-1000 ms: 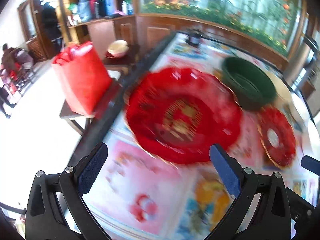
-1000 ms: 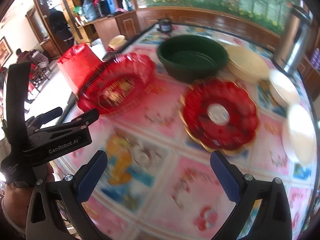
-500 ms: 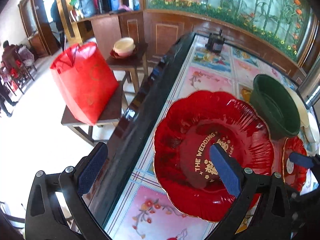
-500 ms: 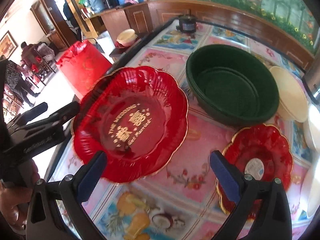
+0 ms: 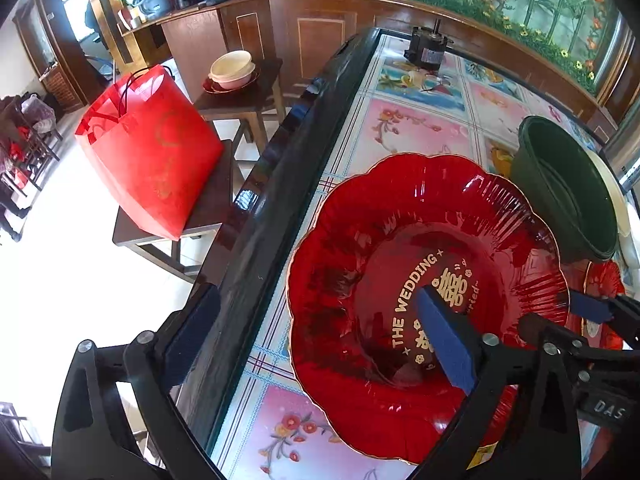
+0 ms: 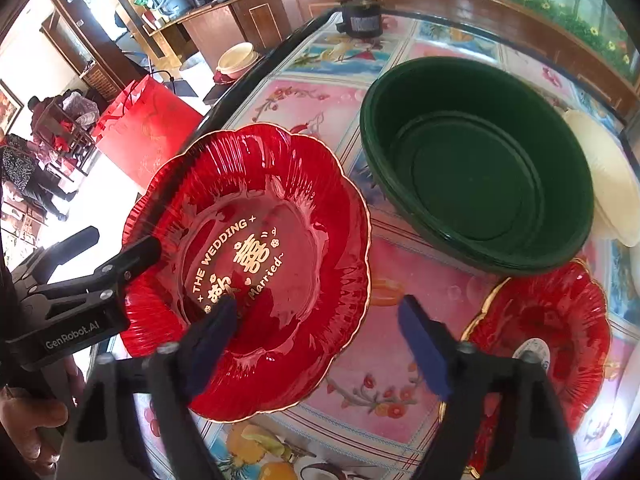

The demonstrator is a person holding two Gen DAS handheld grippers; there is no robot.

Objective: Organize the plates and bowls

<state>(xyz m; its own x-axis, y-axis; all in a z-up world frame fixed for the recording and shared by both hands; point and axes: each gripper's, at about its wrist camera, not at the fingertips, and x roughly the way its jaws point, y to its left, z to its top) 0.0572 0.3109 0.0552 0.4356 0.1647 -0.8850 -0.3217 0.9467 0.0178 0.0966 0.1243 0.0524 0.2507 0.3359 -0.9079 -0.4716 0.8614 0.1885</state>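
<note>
Straddling large red plate (image 5: 360, 264) rim

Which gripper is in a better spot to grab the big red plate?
Probably the right gripper. Its jaws, which have just been closing, straddle the near rim of the big red plate. The left gripper has one finger over the plate and the other beyond the table's dark edge.

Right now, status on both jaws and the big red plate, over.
Left gripper and right gripper open, jaws just closing in, each straddling the wedding plate rim. Plate flat on table. Green basin close behind, not touching.
</note>
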